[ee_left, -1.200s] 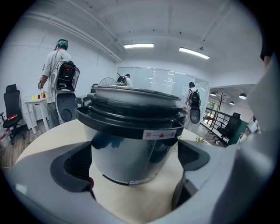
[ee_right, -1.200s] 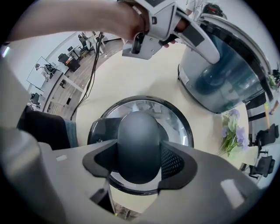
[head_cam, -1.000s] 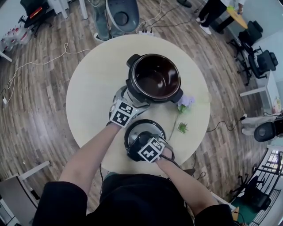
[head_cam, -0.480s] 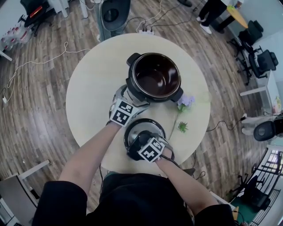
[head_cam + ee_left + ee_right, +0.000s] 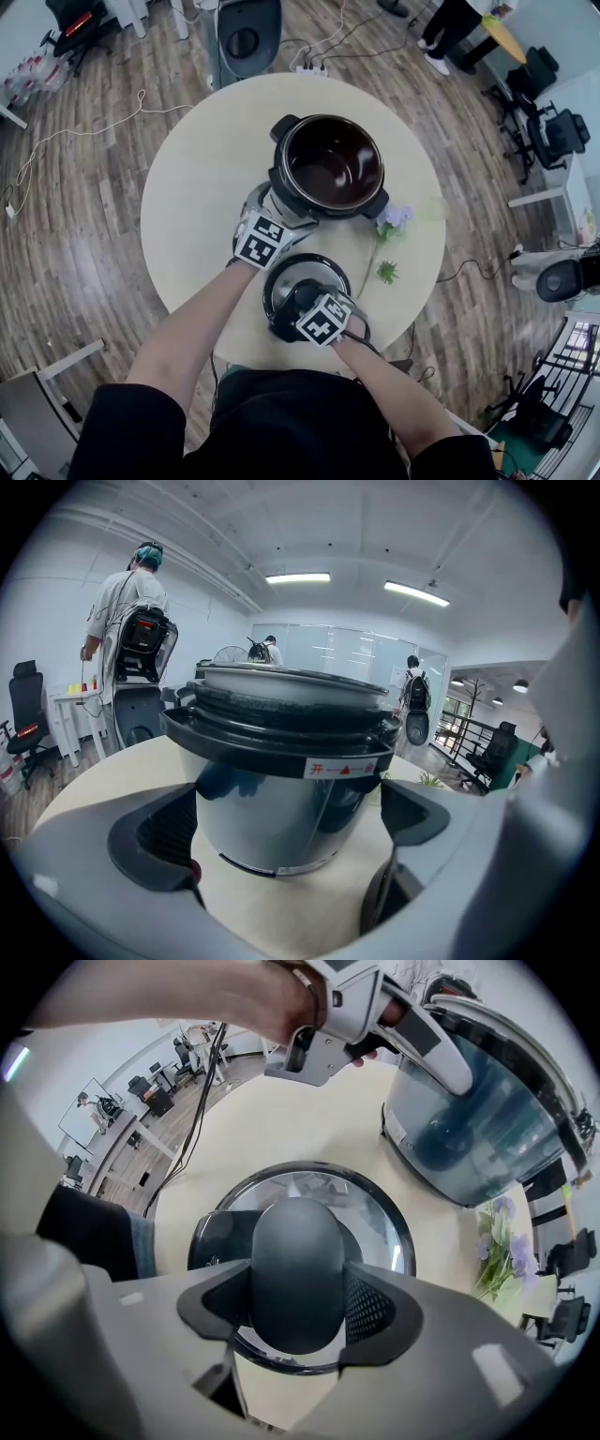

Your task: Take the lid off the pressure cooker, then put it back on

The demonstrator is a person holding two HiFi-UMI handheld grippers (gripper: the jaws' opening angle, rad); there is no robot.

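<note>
Jaws of right gripper [image 5: 298, 1309] are clamping the handle [image 5: 295, 1251] of the lid [image 5: 377, 1206] between them (lid resting on the worktop [image 5: 281, 1133] beneath) | left gripper [image 5: 286, 829] jaws are standing apart, gripping nothing, open pressure cooker [image 5: 281, 785] just ahead.

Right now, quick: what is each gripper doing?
Left gripper: open, jaws apart facing the pressure cooker, not visibly gripping it.
Right gripper: shut on the black handle of the lid.
</note>
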